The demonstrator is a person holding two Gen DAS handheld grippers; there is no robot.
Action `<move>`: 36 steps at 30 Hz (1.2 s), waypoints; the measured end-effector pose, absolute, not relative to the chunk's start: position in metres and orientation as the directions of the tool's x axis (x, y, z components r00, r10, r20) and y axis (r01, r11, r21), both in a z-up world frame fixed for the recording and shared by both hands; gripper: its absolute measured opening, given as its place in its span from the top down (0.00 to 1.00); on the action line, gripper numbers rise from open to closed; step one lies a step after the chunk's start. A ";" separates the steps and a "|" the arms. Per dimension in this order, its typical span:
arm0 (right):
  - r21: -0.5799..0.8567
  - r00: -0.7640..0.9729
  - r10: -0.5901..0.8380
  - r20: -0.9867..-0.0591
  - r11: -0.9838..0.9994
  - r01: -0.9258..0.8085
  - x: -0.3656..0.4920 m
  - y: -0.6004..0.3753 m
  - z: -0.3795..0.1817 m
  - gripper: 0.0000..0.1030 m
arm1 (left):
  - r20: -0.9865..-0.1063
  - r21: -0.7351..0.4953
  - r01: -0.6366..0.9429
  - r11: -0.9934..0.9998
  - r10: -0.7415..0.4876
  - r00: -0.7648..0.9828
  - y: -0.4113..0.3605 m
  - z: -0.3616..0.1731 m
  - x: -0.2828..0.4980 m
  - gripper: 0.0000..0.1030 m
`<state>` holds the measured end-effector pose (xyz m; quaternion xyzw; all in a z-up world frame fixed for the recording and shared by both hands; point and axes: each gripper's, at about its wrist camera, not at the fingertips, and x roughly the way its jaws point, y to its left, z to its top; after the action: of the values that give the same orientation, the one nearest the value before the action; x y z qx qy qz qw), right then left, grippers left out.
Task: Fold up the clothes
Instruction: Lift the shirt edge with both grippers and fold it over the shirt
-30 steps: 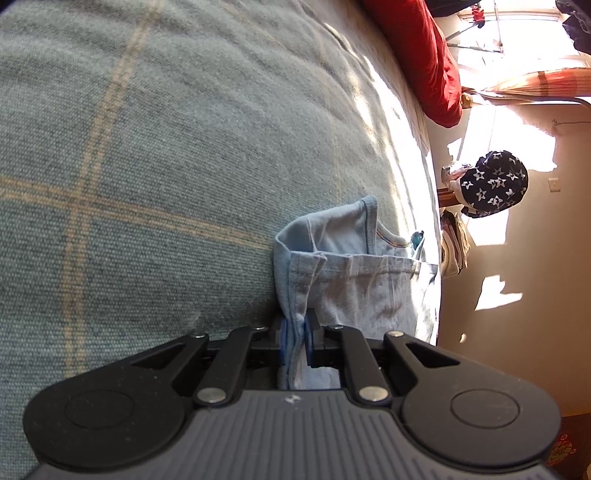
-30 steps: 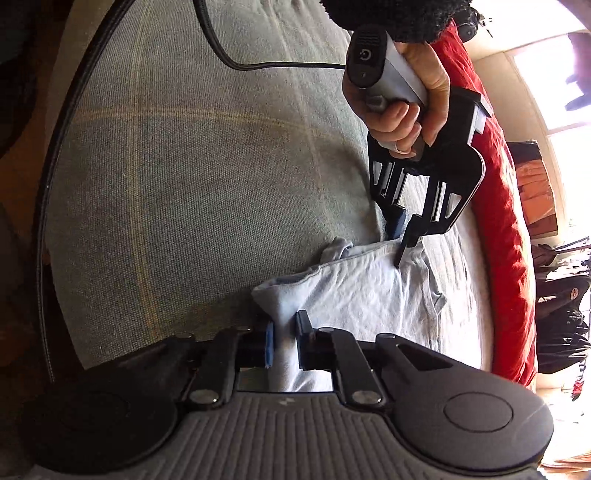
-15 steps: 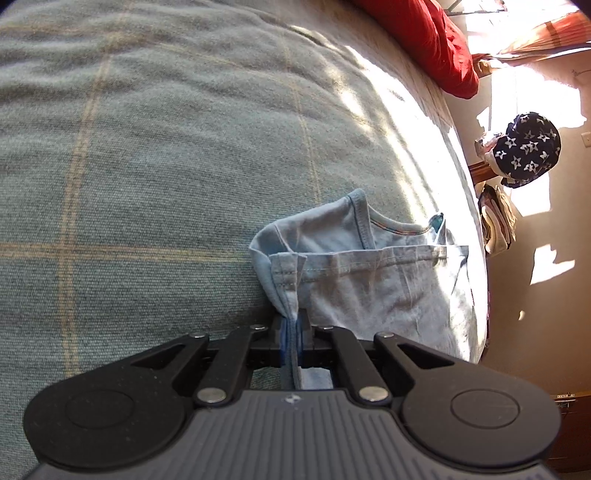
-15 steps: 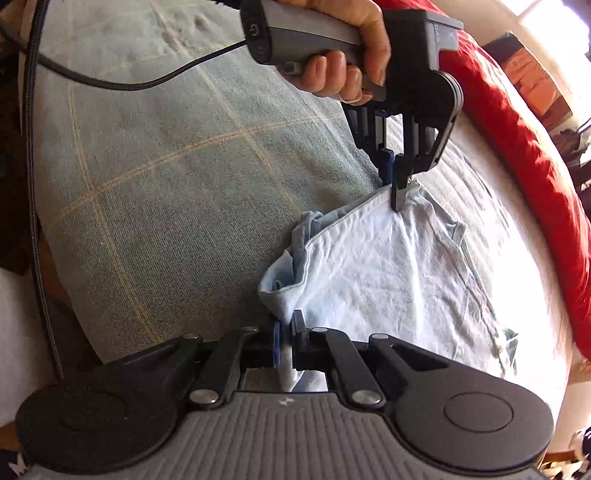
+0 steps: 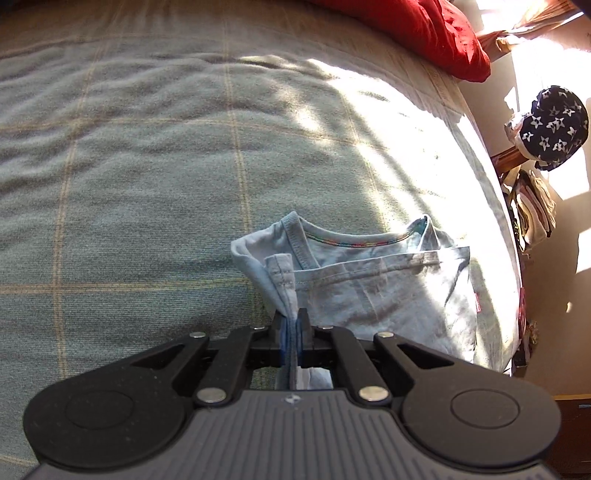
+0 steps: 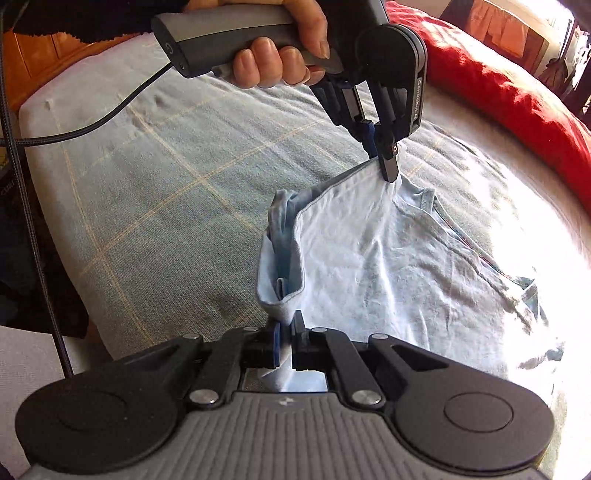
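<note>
With both the left gripper (image 6: 382,155) and right gripper (image 6: 286,332) pinching the pale blue T-shirt's (image 5: 384,291) hem corners above its collar (image 5: 354,242), I'd lay them level, evenly taut.

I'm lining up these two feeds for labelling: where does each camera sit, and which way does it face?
Left wrist: on the left gripper, facing along the bed toward the red pillow; only its own fingers show.
Right wrist: on the right gripper, facing across the bed; the left hand shows.
Shared: the light blue T-shirt, clamped by both.
</note>
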<state>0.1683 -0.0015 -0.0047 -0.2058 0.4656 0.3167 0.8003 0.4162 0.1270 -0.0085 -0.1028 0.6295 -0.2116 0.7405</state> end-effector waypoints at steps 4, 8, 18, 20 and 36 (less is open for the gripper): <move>0.022 0.367 0.365 -0.856 0.733 -0.679 0.176 -0.026 0.005 0.95 | -0.905 -0.381 0.211 0.900 -0.410 0.114 0.092 0.008 0.419 0.97; 0.057 0.380 0.383 -0.842 0.764 -0.643 0.177 -0.054 0.010 0.95 | -0.919 -0.349 0.242 0.905 -0.381 0.099 0.056 0.018 0.421 0.97; 0.121 0.426 0.370 -0.826 0.854 -0.506 0.170 -0.127 0.015 0.95 | -0.947 -0.274 0.343 0.898 -0.315 0.068 -0.039 0.022 0.419 0.97; 0.127 0.436 0.360 -0.825 0.869 -0.478 0.168 -0.140 0.015 0.95 | -0.949 -0.266 0.360 0.894 -0.308 0.065 -0.056 0.020 0.418 0.97; 0.171 0.453 0.294 -0.842 0.941 -0.293 0.156 -0.216 -0.004 0.95 | -0.956 -0.246 0.455 0.856 -0.291 0.031 -0.163 -0.008 0.407 0.97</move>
<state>0.1562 -0.2155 -0.0042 0.0004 0.4939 0.1723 0.8523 0.4068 -0.1634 -0.0084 0.0632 0.6453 -0.2608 0.7152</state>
